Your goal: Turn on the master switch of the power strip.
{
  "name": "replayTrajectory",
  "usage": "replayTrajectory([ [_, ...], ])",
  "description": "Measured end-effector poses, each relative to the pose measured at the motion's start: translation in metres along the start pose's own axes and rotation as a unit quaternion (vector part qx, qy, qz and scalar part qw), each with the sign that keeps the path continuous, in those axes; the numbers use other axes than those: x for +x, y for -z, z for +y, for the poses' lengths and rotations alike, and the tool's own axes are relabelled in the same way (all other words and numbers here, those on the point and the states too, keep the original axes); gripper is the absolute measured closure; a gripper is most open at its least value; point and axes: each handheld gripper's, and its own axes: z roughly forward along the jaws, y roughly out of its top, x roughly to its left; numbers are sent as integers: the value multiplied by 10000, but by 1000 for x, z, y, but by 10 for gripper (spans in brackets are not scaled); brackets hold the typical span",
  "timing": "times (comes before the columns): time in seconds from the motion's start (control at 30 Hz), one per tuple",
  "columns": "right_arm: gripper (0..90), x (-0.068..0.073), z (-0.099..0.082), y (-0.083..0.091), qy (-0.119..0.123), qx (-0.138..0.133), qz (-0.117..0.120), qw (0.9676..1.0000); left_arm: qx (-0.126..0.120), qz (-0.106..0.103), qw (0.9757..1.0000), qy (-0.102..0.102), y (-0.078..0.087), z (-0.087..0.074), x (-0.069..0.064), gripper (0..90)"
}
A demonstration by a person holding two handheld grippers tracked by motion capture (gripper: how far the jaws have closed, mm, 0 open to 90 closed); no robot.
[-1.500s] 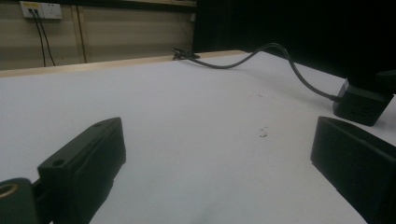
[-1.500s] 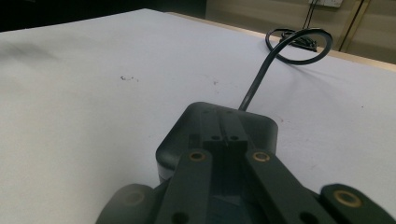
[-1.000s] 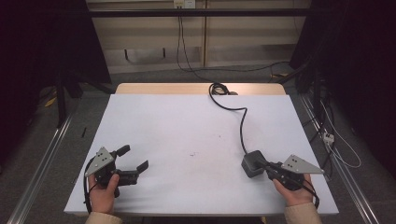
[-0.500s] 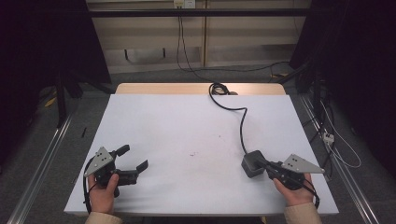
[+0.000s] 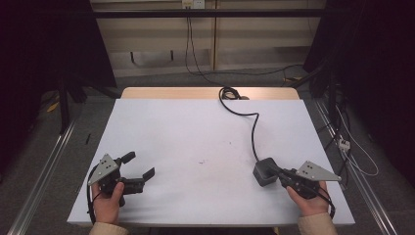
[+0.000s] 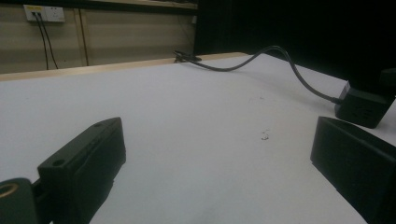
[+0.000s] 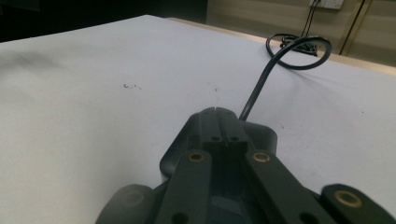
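High view, adapter: lay right and near on worktop, at right gripper; left gripper well apart.
Left gripper view, jaws: released, bare.
Right gripper view, jaws: clenched, tips over adapter; cable led far.

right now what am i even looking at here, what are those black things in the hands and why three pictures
A person sits at a white table and holds a hand-held grabbing tool in each hand; no robot arm is involved. The high view looks down from above. The other two views come from small cameras riding on each tool, looking along its two black jaws.

The left tongs rest near the table's front left corner with jaws spread wide and nothing between them. The right tongs have their jaws closed together, tips right at a dark grey box, seemingly a power adapter. Whether they touch it is hard to tell. The box's black cable runs across the table to a coil at the far edge.
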Motion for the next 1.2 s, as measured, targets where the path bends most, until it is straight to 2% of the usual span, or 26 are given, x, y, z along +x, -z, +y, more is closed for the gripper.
replayTrajectory([
  [0.27,898,1,5,0,-63,-110,90,9999,-6,14,10000,8,1,0,0,29],
  [0.3,893,1,5,0,-69,-141,88,9998,-11,13,10000,8,1,0,1,29],
  [0.37,812,1,6,0,-121,-141,90,9998,-19,16,10000,15,1,0,1,29],
  [0.47,834,2,7,-1,-120,-107,107,9998,-21,13,10000,17,1,0,0,29],
  [0.57,808,2,7,-1,-130,-138,96,9998,-17,9,10000,18,0,0,0,29],
  [0.7,756,1,8,-1,-196,-158,123,9996,-11,0,10000,1,0,0,0,29],
  [0.87,642,0,7,-2,-368,-97,135,9992,-13,5,10000,15,0,0,0,29],
  [1.2,470,-1,7,-3,-439,-43,89,9990,-3,-10,10000,5,-1,0,0,29],
])
